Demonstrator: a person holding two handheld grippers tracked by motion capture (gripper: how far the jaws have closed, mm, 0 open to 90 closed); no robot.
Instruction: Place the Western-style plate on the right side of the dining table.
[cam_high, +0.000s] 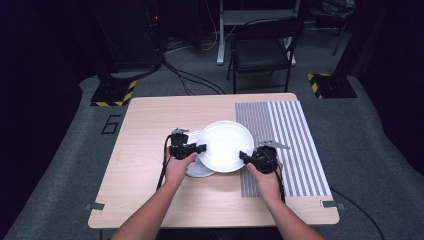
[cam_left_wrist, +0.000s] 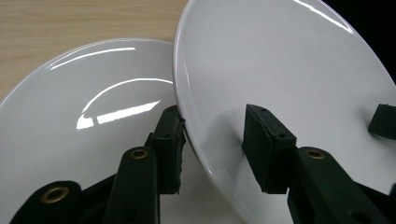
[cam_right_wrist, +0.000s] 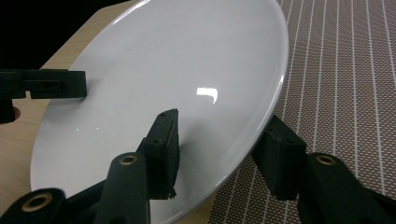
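A large white plate (cam_high: 225, 142) is held between my two grippers over the middle of the wooden table (cam_high: 145, 130). My left gripper (cam_high: 202, 148) is shut on its left rim (cam_left_wrist: 289, 60), one jaw under the edge and one on top. At the opposite rim (cam_right_wrist: 177, 60), my right gripper (cam_high: 243, 155) is shut the same way. A second white plate (cam_high: 196, 171) lies flat on the table, partly under the held plate's left side (cam_left_wrist: 84, 93). In the right gripper view the left gripper (cam_right_wrist: 46, 86) shows across the plate.
A grey striped mat (cam_high: 290, 135) covers the table's right part, and the held plate's right edge hangs over it (cam_right_wrist: 345, 70). Beyond the table's far edge stand a black folding chair (cam_high: 262, 50), floor cables and two yellow-striped bases. The table's left half is bare wood.
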